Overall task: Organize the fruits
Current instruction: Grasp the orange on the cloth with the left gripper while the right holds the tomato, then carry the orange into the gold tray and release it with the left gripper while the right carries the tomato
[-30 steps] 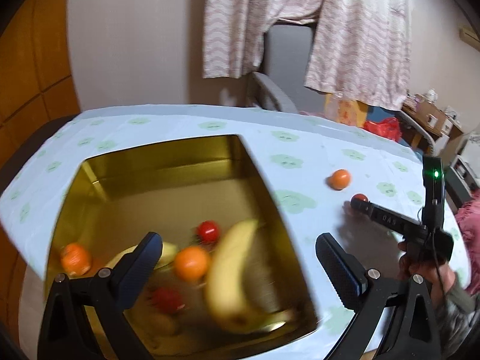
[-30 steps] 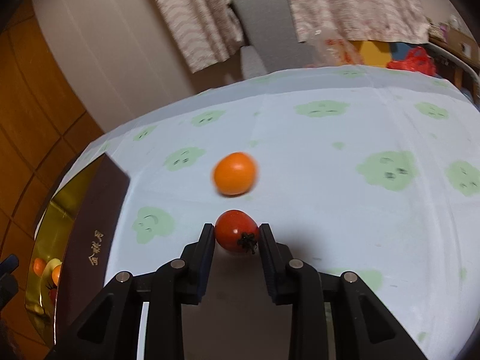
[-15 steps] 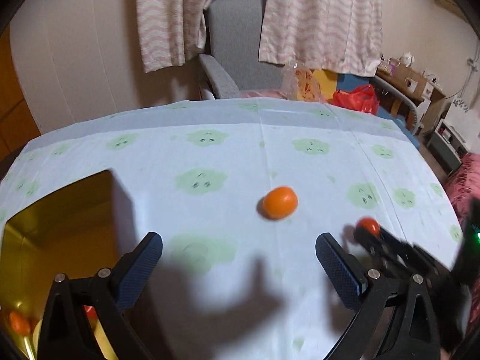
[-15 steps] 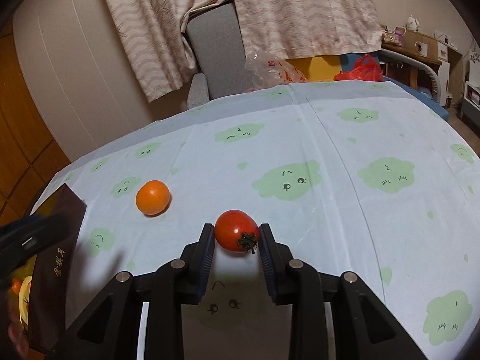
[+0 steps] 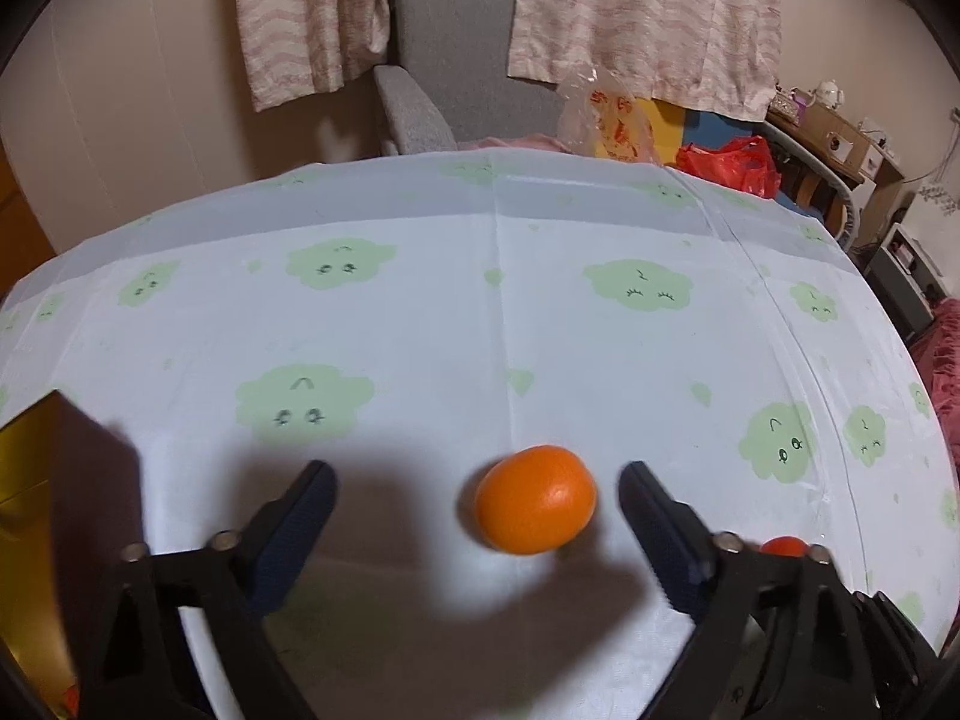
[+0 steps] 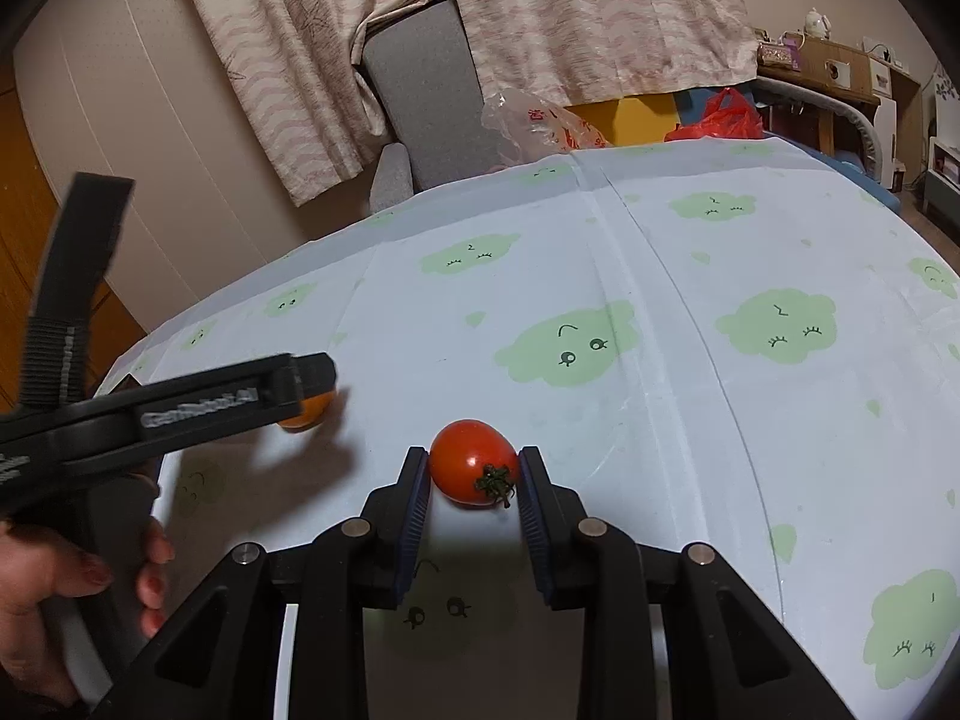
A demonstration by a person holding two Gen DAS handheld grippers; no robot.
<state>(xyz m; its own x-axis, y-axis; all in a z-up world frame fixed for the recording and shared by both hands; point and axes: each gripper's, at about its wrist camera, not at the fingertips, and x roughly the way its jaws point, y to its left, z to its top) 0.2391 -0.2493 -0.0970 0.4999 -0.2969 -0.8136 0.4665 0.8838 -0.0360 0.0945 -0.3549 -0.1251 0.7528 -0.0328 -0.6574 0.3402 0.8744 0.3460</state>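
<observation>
An orange mandarin (image 5: pixel 535 499) lies on the cloud-print tablecloth (image 5: pixel 498 324), between the spread fingers of my left gripper (image 5: pixel 477 495), which is open and nearer the right finger. In the right wrist view the same mandarin (image 6: pixel 306 411) peeks out behind the left gripper's finger (image 6: pixel 252 396). My right gripper (image 6: pixel 474 477) is shut on a small red tomato (image 6: pixel 474 469) with a green stem, held just above the cloth. A sliver of that tomato (image 5: pixel 782 546) shows behind the left gripper's right finger.
The gold tin box (image 5: pixel 24 474) sits at the table's left edge, only its corner showing. A grey chair (image 5: pixel 456 60), hanging cloth and a plastic bag (image 5: pixel 606 114) stand beyond the far table edge. A hand (image 6: pixel 54 594) holds the left gripper's handle.
My left gripper swung away from the gold box and moved in around the mandarin. The right gripper kept hold of the tomato and turned rightward, with the left gripper now entering its view.
</observation>
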